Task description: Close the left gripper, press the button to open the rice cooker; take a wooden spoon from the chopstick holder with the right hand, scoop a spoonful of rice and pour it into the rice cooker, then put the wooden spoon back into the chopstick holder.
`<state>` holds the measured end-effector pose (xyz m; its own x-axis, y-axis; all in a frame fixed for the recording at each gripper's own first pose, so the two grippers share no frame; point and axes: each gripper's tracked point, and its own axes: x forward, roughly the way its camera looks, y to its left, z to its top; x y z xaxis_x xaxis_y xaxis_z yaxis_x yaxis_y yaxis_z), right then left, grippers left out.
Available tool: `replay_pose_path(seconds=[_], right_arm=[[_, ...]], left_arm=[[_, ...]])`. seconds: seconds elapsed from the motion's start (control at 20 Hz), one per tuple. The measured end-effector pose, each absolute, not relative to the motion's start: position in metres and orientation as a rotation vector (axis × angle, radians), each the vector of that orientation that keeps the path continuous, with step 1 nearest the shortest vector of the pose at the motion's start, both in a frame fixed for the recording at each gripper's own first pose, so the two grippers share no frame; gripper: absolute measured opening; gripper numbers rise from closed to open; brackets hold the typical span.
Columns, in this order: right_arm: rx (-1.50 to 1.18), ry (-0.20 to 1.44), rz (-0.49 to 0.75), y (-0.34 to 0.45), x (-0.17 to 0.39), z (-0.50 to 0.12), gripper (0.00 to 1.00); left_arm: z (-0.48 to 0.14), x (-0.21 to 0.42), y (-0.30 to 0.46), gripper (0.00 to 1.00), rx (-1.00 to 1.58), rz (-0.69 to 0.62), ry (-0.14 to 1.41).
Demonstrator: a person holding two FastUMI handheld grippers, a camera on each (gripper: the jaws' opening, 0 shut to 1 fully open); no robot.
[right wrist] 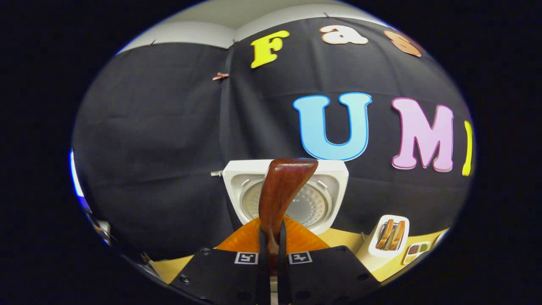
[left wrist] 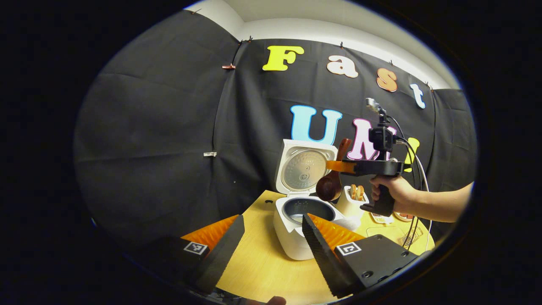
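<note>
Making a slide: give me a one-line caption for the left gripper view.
Right gripper holds the wooden spoon above the open rice cooker.

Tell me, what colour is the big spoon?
The wooden spoon is dark reddish brown and glossy, clearest in the right gripper view, clamped by the right gripper.

Demo booth, black cloth wall (left wrist: 161,127), wooden table (left wrist: 262,262), rice cooker (left wrist: 296,220)

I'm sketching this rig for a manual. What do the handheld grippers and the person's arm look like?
The right gripper has a black pistol-grip body, a small camera block on top and dark and white cables trailing back. The left gripper has serrated fingers and square black-and-white tags. The person's forearm is bare, no sleeve.
</note>
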<state>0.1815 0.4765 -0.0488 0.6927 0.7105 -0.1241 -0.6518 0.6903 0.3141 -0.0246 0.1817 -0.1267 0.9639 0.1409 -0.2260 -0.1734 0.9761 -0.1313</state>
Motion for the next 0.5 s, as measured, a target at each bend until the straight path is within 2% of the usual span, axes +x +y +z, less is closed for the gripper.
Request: replay_pose_path(seconds=[0.2,0.5], right_arm=[[0.397,0.225,0.688,0.41,0.183,-0.018,0.11],[0.42,0.149,0.511,0.267,0.179,0.006,0.11]], left_arm=[[-0.113,-0.022,0.163,0.95,-0.137,0.127,0.194],[-0.097,-0.013,0.137,0.95,-0.142,0.084,0.168]])
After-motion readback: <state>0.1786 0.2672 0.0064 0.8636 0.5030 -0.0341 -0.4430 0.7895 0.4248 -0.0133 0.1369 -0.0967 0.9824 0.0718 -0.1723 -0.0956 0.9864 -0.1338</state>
